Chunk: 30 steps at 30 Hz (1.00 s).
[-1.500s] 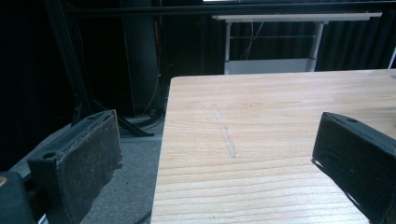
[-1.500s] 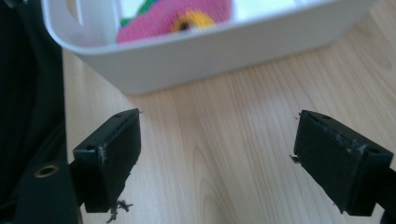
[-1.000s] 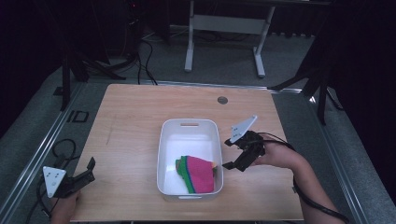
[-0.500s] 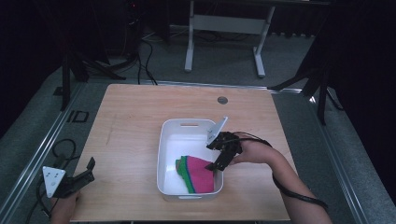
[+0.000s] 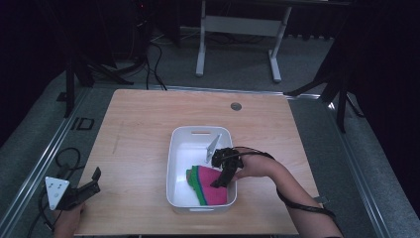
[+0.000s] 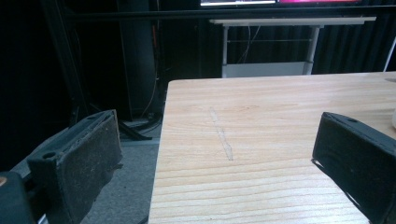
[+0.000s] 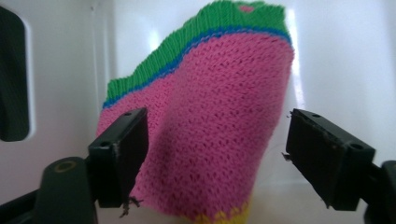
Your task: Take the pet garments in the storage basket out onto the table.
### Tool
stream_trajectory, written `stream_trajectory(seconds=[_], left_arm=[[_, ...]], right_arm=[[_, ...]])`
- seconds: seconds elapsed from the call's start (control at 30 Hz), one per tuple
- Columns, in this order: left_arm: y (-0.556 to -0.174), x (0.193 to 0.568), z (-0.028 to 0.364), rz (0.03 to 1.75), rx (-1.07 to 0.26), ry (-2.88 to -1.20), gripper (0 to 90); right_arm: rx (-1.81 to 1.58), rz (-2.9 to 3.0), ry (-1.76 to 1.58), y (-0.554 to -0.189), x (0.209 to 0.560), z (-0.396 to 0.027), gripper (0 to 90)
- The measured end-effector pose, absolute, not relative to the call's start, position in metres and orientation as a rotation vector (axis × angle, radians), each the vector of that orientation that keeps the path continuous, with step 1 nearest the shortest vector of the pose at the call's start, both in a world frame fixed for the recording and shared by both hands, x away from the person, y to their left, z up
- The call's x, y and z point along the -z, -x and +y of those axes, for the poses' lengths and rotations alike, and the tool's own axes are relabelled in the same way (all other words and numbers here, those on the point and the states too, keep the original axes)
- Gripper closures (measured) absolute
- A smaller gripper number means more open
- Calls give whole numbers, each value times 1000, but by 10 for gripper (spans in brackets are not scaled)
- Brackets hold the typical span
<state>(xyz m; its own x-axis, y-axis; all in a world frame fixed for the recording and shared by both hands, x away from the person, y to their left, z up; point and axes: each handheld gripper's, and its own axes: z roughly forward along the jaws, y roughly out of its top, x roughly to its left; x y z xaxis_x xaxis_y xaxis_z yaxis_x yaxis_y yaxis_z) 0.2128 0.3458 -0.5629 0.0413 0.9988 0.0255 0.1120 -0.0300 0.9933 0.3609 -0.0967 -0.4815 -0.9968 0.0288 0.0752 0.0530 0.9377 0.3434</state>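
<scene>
Now reaching into white plastic bin point(image 5: 179, 148), right gripper point(image 7: 212, 154) closing around pink knitted cloth with green edge point(image 7: 210, 121), not yet pinched; lifting remains. Left gripper point(image 6: 219, 172) open, idle over wooden worktop point(image 6: 261, 121).

Black grippers with flat padded jaws, grey three-cornered plates, trailing black cables.

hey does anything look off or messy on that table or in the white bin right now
Nothing stands out. The white bin sits squarely on the table, and the knitted pink and green cloth lies inside it, nothing spilled. The right gripper, jaws just closing, straddles the cloth without pressing it. A faint scratch marks the wood.
</scene>
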Motion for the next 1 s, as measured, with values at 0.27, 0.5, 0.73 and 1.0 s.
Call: stream_trajectory(seconds=[0.27,0.5,0.73,1.0], left_arm=[[-213,563,346,1248,-1144,-1330,18],[-213,563,346,1249,-1144,-1330,18],[-213,563,346,1251,-1143,-1326,18],[-213,563,346,1251,-1141,-1326,18]], right_arm=[[421,-3045,1,-356,483,-87,708],[485,-3028,60,-355,467,-91,738],[586,-3050,58,-349,444,-93,741],[735,-3073,65,-348,409,-97,740]])
